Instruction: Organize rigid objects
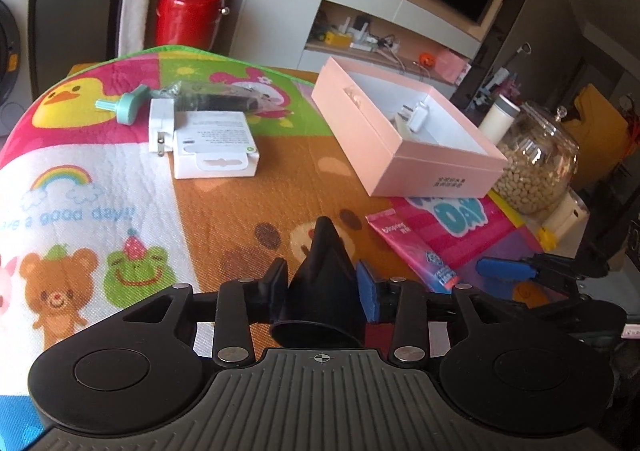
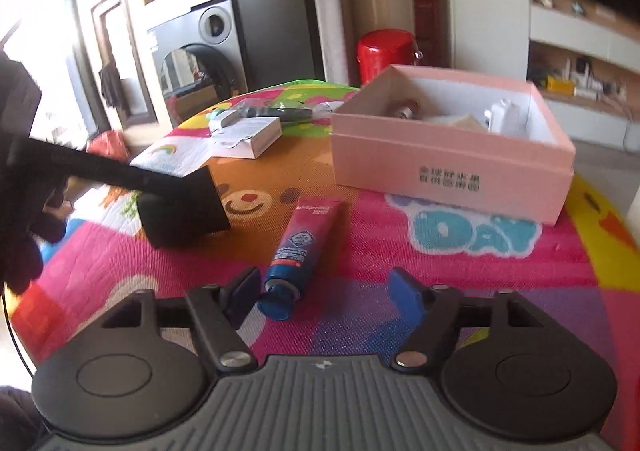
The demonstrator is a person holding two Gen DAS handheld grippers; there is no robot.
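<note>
One pink box (image 2: 448,167) stood open on the mat (image 2: 360,243). The left gripper (image 1: 322,291) pinched one black cone (image 1: 324,275). The right gripper (image 2: 324,293), spread, straddled one tube (image 2: 300,247) lying near the box, bare mat between them.

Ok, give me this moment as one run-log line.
left gripper: shut on black funnel | right gripper: open, around tube cap end | pink box: open, partly filled
</note>
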